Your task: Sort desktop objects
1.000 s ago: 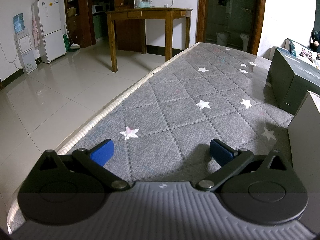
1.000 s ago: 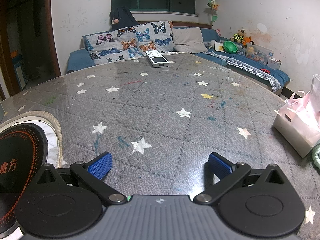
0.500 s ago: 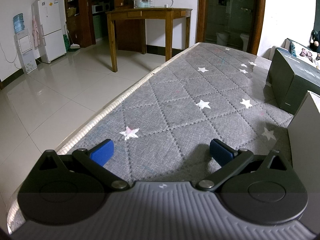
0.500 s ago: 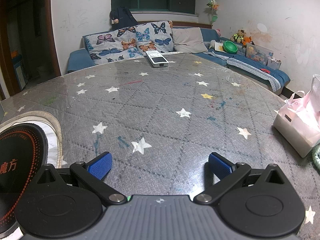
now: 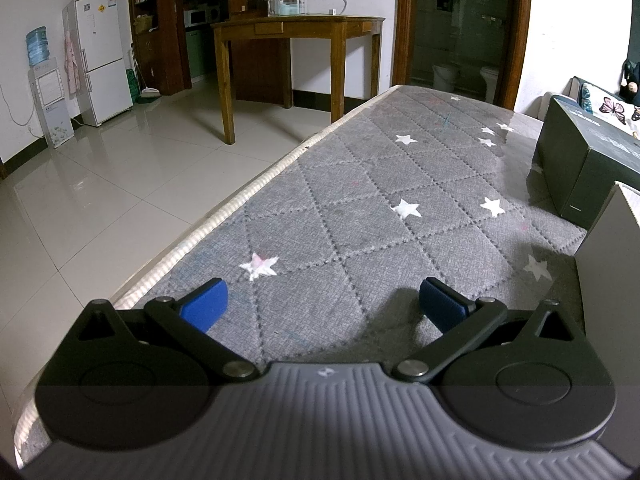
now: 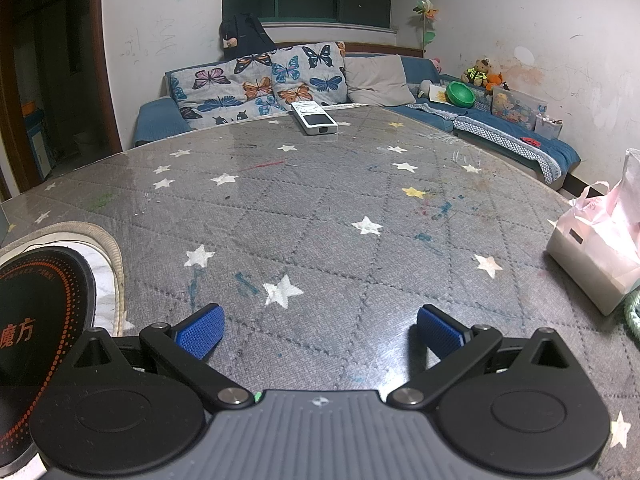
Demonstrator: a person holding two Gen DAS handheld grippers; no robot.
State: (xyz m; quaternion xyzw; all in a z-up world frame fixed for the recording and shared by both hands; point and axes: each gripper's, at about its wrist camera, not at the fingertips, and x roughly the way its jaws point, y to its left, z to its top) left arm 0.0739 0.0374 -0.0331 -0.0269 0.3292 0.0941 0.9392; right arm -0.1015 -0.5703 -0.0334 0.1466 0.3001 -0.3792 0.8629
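Note:
My left gripper (image 5: 322,304) is open and empty, low over the grey star-patterned table cover (image 5: 380,208). A dark box (image 5: 580,164) stands at the right and a grey box (image 5: 608,248) is close beside the right finger. My right gripper (image 6: 318,330) is open and empty over the same cover (image 6: 320,200). A white remote-like device (image 6: 314,118) lies at the far edge. A pink plastic bag with a white box (image 6: 596,256) sits at the right. A black round cooktop (image 6: 36,320) lies at the left.
The table's left edge (image 5: 208,224) drops to a tiled floor (image 5: 100,184) with a wooden table (image 5: 296,48) and fridge (image 5: 100,56) beyond. A sofa with butterfly cushions (image 6: 260,80) lies behind the table. A green woven item (image 6: 632,312) shows at the far right.

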